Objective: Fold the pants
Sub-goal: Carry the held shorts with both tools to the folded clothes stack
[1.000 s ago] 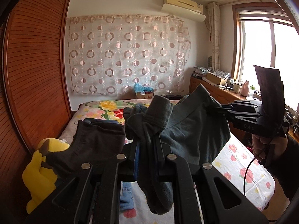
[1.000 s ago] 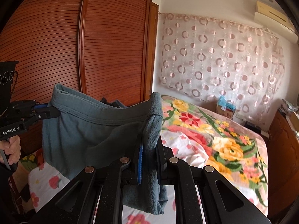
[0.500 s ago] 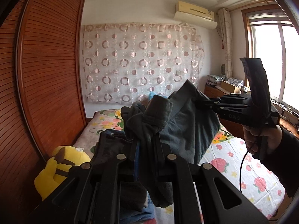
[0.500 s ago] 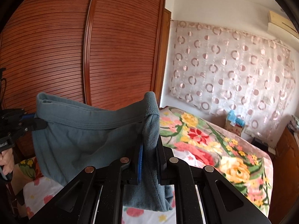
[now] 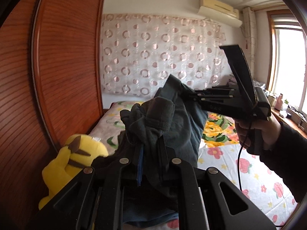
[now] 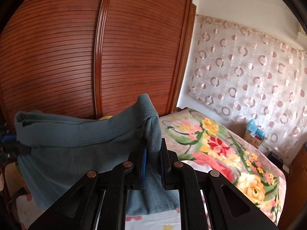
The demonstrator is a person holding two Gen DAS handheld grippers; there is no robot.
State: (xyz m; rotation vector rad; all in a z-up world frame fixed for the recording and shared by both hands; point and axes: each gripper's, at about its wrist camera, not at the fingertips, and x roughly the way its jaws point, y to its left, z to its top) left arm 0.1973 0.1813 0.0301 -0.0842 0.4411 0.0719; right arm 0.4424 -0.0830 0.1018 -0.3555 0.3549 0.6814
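Grey-blue pants [image 6: 73,149] hang in the air between the two grippers, above the flowered bed [image 6: 220,153]. Compared with a second ago, both hands have swung toward the wooden wardrobe [image 6: 67,57], so the waistband is now stretched more flat (I judge it ready for laying down). Left gripper [image 5: 151,153] is closed on bunched fabric; right gripper [image 6: 153,153] pinches the waistband corner, nearly shut.

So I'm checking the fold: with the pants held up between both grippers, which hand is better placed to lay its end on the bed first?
Probably the left. The left gripper clamps bunched pants low over the bed; the right gripper holds its end higher.
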